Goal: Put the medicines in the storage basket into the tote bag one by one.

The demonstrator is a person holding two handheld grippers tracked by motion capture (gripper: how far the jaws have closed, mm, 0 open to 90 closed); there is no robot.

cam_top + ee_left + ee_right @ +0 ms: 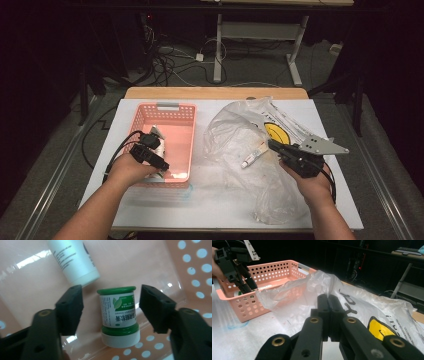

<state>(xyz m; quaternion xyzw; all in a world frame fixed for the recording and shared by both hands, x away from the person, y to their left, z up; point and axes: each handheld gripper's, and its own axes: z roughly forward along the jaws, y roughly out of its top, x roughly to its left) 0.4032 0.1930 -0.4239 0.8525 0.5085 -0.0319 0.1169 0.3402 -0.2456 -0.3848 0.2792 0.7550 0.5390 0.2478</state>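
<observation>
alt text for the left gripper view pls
A small green jar with a white cap lies in a pink basket, between the open black jaws of the left gripper, which do not touch it. A white tube lies just beyond.

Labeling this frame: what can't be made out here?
- Green ointment jar: label text too small, left gripper view.
- White tube: top cut off by frame edge, same view.
- Plastic bag: small item inside blurred by film, high view.
- Right hand-held gripper: whether bag film is pinched, unclear.
</observation>
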